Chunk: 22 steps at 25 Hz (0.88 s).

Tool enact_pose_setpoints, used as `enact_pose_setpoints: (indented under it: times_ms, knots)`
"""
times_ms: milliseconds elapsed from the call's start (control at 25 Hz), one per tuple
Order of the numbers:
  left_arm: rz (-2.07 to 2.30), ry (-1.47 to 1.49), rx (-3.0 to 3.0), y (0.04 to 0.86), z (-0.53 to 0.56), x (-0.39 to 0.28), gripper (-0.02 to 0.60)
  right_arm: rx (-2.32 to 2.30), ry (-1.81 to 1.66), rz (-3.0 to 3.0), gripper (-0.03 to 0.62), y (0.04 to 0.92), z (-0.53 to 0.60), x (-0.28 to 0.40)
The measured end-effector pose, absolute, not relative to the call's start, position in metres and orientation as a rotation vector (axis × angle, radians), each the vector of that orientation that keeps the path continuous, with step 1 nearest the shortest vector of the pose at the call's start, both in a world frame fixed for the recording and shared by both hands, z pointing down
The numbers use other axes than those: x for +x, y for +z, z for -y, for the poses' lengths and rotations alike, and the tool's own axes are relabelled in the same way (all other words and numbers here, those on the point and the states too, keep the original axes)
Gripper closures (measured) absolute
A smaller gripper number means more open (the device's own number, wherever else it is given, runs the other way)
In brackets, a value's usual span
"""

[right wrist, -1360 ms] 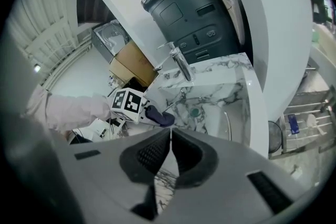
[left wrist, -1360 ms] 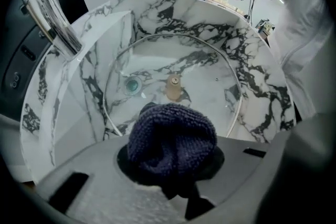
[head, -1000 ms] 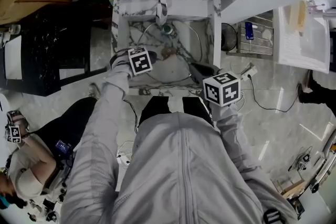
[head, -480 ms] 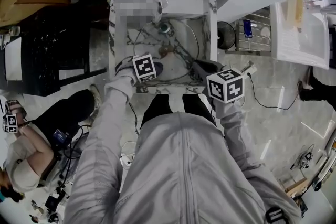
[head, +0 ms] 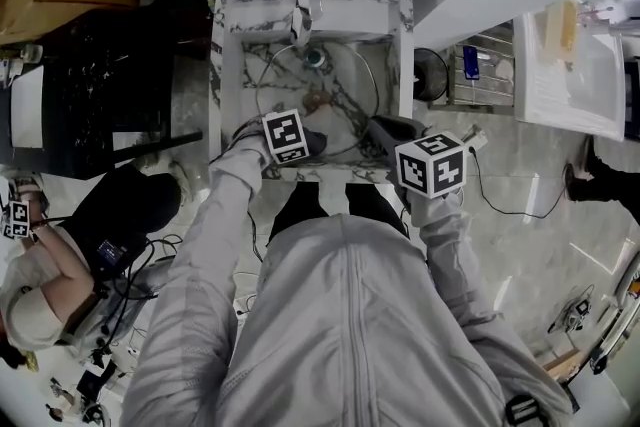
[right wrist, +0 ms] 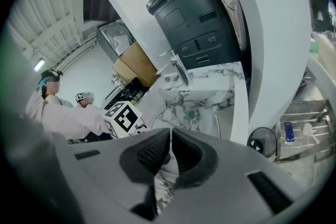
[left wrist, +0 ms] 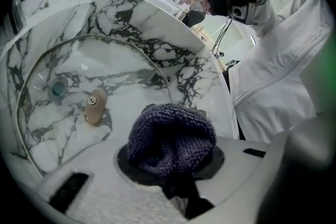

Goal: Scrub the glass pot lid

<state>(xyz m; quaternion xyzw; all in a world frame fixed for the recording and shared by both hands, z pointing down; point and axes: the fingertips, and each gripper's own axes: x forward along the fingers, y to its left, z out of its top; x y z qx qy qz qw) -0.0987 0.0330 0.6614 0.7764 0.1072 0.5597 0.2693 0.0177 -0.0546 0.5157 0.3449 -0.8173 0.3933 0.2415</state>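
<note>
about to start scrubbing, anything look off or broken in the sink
Nothing stands out. The glass lid lies knob-up in the marble sink, with no cracks or spills visible. The left gripper is shut on a dark knitted cloth.

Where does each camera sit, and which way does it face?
Head view: on the head, looking down into the sink; sleeves, left gripper, right gripper show.
Left gripper view: on that gripper, along jaws shut on cloth, across the glass lid; jacket shows.
Right gripper view: on that gripper, past shut jaws toward the faucet.
All share the glass lid.
</note>
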Motion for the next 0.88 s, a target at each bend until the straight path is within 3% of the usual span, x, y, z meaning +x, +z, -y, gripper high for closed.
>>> enact_pose_setpoints:
  times_ms: [400, 880]
  knots:
    - [0.196, 1.297, 2.352, 0.625, 0.032, -0.096, 0.492, 0.959, 0.958, 2.299, 0.560, 0.484, 0.082, 0.012]
    - [0.873, 0.934, 2.557, 0.508, 0.115, -0.143, 0.492, 1.070, 0.583, 2.431, 0.560, 0.401, 0.130, 0.005]
